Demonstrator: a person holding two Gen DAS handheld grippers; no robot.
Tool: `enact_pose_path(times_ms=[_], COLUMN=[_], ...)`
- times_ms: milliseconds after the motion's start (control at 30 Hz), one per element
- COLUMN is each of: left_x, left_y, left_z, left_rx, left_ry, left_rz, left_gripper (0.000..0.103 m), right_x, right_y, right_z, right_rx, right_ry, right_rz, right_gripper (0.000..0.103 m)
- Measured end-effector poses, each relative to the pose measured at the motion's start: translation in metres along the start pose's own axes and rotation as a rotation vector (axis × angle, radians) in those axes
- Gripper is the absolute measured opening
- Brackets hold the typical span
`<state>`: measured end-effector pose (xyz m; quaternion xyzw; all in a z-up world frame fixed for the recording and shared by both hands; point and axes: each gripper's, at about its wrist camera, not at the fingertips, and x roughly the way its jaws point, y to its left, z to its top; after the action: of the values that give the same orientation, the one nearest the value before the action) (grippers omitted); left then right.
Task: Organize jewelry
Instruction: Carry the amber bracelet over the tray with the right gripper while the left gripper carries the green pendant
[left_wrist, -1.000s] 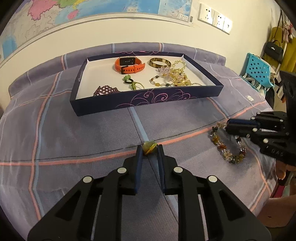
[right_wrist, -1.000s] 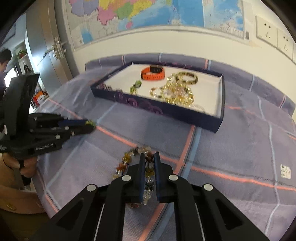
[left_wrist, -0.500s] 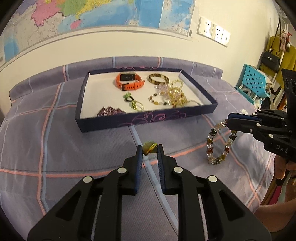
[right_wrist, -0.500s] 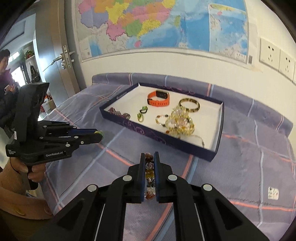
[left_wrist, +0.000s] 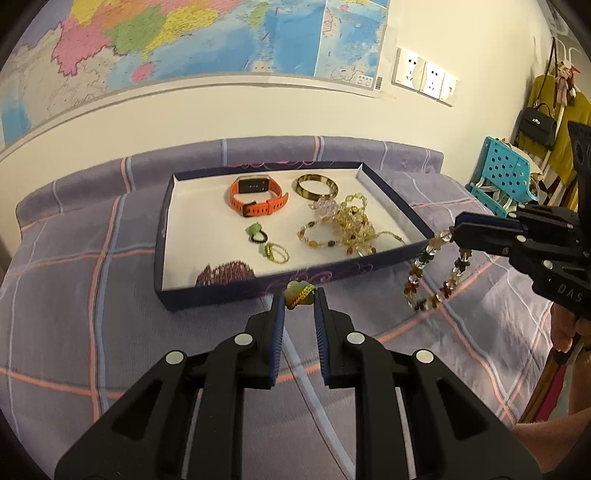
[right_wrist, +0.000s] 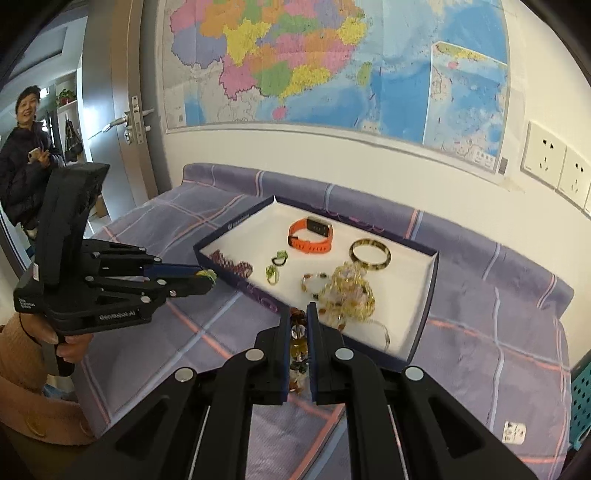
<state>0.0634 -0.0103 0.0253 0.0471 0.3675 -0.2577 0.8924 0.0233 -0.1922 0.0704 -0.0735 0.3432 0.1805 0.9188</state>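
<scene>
My left gripper (left_wrist: 299, 293) is shut on a small green and yellow ring (left_wrist: 298, 292), held in the air just in front of the dark blue jewelry tray (left_wrist: 258, 291). It also shows in the right wrist view (right_wrist: 207, 275). My right gripper (right_wrist: 297, 314) is shut on a multicoloured bead bracelet (left_wrist: 436, 275), which hangs from its tips to the right of the tray's near corner. The tray holds an orange watch (left_wrist: 256, 195), a brown bangle (left_wrist: 317, 186), yellow bead strands (left_wrist: 351, 225), two small rings (left_wrist: 277, 253) and a purple beaded piece (left_wrist: 225, 271).
The tray lies on a purple checked bedspread (left_wrist: 92, 314) against a wall with a map (left_wrist: 184, 40). A blue plastic chair (left_wrist: 502, 173) and hanging bags stand to the right. A person (right_wrist: 26, 155) stands in the doorway at the left.
Both grippers have risen from the bedspread and moved toward the tray. The bead bracelet was lifted off the cloth and now hangs from my right gripper.
</scene>
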Motion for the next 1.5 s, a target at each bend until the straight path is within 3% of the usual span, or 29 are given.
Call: enact_pose_path(times_ms=[700, 1500], left_x=[0.027, 0.080], left_y=[0.006, 0.026], left_z=[0.035, 0.052], left_rx=[0.000, -0.029], left_ry=[-0.010, 0.068], left_rz=[0.018, 0.059], left_gripper=[0.017, 0.017], right_x=[0.020, 0.081], right_y=[-0.009, -0.038], right_z=[0.043, 0.055], right_rx=[-0.038, 0.049], right_ry=[-0.038, 0.039], right_rz=[-0.018, 0.015], right_gripper=[0.006, 0.006])
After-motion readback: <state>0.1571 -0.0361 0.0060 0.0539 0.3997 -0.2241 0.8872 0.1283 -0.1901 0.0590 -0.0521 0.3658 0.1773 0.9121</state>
